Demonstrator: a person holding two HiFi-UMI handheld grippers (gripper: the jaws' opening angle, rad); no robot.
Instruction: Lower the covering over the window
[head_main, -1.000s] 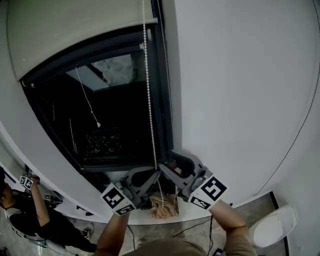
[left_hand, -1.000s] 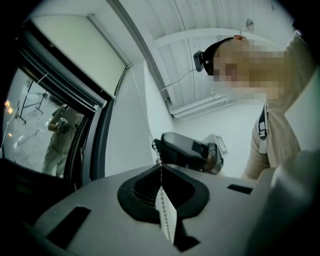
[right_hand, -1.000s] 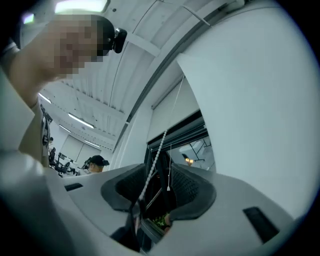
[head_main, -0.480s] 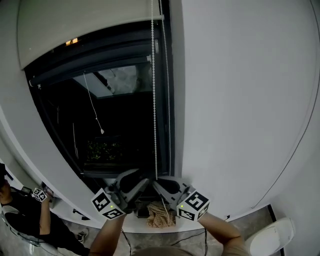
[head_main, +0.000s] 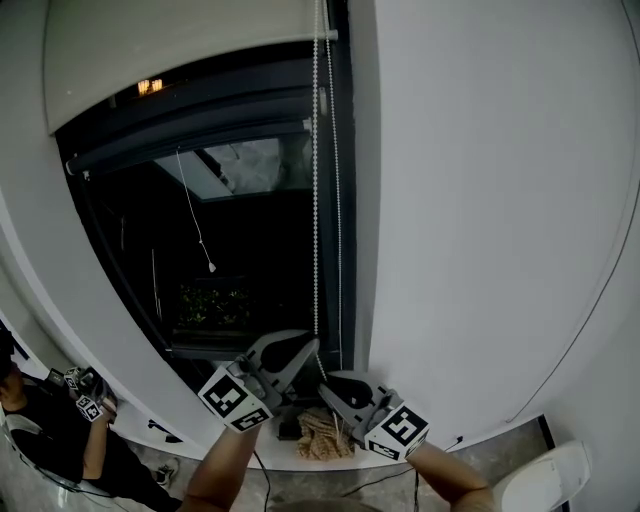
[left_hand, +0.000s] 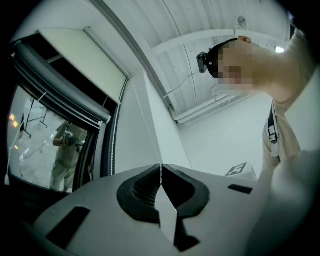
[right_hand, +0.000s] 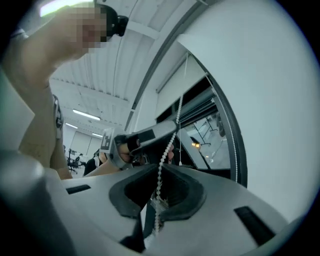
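Observation:
A pale roller blind (head_main: 180, 50) covers only the top of the dark window (head_main: 230, 250). Its white bead chain (head_main: 316, 200) hangs down the window's right side. My left gripper (head_main: 312, 345) has just been closing, and its jaws stand shut on the chain's lower part. Just below it, my right gripper (head_main: 325, 384) is shut on the same chain. In the right gripper view the bead chain (right_hand: 170, 145) runs from the left gripper (right_hand: 174, 126) down between the right gripper's (right_hand: 160, 170) pads. In the left gripper view the left gripper (left_hand: 161, 167) shows only a thin pale line between its jaws.
A white wall (head_main: 480, 200) fills the right side. A thin cord with a small pull (head_main: 195, 225) hangs inside the window. A woven bundle (head_main: 322, 432) lies on the sill under the grippers. A person (head_main: 60, 440) sits at the lower left, and a white object (head_main: 550, 455) stands at the lower right.
The right gripper came down the chain from beside the window frame and now sits below the left. The left gripper rose a little and its tip now meets the chain.

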